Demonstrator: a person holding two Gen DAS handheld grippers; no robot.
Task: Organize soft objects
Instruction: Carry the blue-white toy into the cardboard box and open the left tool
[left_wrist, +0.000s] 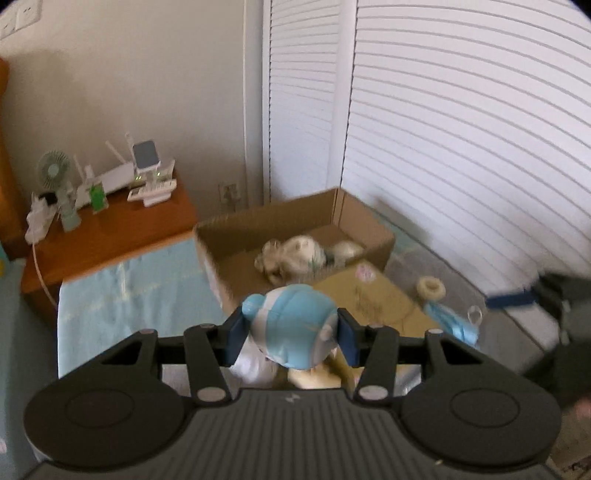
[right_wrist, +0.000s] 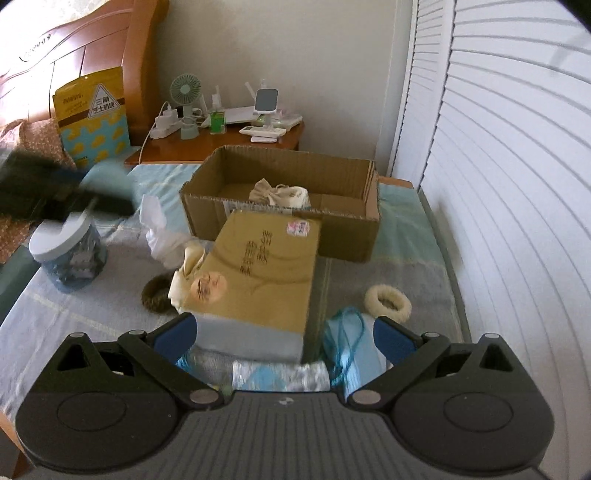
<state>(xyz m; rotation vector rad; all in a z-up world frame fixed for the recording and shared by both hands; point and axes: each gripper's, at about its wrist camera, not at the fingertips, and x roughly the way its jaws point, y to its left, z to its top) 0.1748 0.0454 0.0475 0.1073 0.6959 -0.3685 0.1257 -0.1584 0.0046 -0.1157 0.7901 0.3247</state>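
My left gripper (left_wrist: 291, 330) is shut on a light-blue and white soft toy (left_wrist: 295, 314), held above the bed in front of the open cardboard box (left_wrist: 266, 218). In the right wrist view that toy (right_wrist: 68, 254) hangs under the blurred left gripper (right_wrist: 59, 199). A beige bow plush (right_wrist: 277, 195) lies in the box (right_wrist: 280, 221). My right gripper (right_wrist: 284, 334) is open over the near end of a flat tan package (right_wrist: 258, 273), with a blue face mask (right_wrist: 347, 343) by its right finger. A cream scrunchie (right_wrist: 388, 301), a brown scrunchie (right_wrist: 155, 295), a cream bow (right_wrist: 188, 273) and a white cloth (right_wrist: 159, 229) lie around the package.
A wooden nightstand (right_wrist: 221, 147) with a small fan (right_wrist: 184, 92) and chargers stands behind the box. White louvred doors (right_wrist: 498, 184) line the bed's right side. A wooden headboard (right_wrist: 74, 55) and a yellow bag (right_wrist: 92, 110) are at the left.
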